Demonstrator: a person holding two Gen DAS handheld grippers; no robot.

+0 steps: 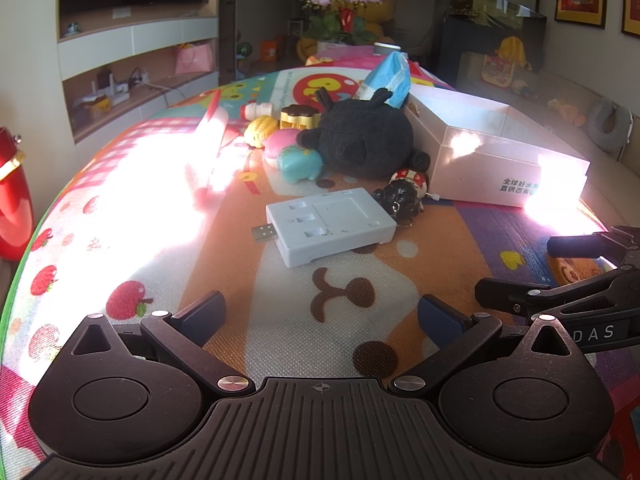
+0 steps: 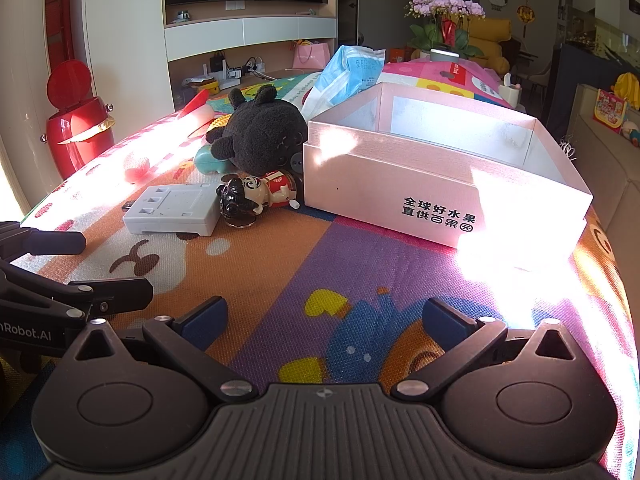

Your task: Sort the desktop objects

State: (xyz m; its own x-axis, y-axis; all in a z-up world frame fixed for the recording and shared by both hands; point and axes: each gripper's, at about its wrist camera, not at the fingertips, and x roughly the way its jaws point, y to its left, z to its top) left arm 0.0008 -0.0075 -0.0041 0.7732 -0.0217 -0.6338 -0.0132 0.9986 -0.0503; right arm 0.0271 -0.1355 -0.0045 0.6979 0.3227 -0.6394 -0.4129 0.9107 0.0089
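I am holding my left gripper point(image 1: 322, 314) and right gripper point(image 2: 325, 316) wide apart and empty, side by side over the cartoon mat point(image 2: 320, 264). Far right, the open pink box point(image 2: 444, 176) is showing "全球好水果 直供百果园". The white USB charger point(image 1: 330, 222), black plush point(image 1: 362, 140) and wind-up doll point(image 2: 258, 194) are lying left of the box. "Robot.AI" is reading on my left gripper's side.

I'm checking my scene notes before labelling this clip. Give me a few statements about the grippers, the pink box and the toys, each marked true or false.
1. The left gripper is open and holds nothing. True.
2. The pink box is full of toys. False: no toys show inside it.
3. The grey charger lies in front of the black plush. True.
4. The right gripper is shut on the wind-up figure. False: it is open, and the figure lies on the mat.
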